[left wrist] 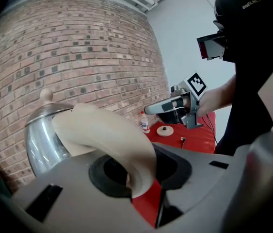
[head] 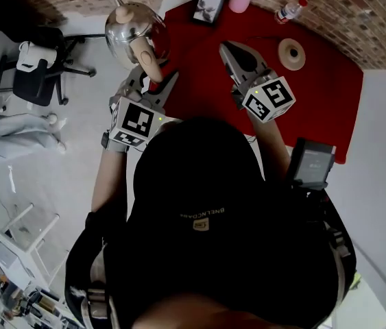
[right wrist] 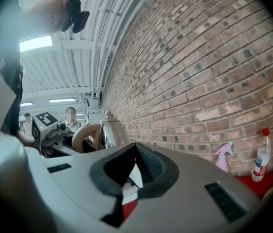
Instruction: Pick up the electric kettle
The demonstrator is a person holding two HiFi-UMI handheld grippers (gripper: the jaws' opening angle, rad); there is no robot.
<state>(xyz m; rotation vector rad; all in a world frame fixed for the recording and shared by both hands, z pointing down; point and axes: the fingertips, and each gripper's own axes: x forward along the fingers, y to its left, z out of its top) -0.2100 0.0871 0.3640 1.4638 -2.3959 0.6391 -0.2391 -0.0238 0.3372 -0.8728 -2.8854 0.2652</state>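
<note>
Cream kettle handle [head: 145,55] clamped in left tool [head: 153,81]; right tool [head: 225,47] level, closed.

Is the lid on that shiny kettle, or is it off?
On: the lid, with its knob on top, sits on the kettle in the left gripper view and the head view.

Shot steeply down from overhead onto the red worktop [head: 323,81]; shot close along left gripper [head: 153,86] and right gripper [head: 232,55] toward the brick wall [left wrist: 78,47], each catching the other and the kettle [head: 125,31].
</note>
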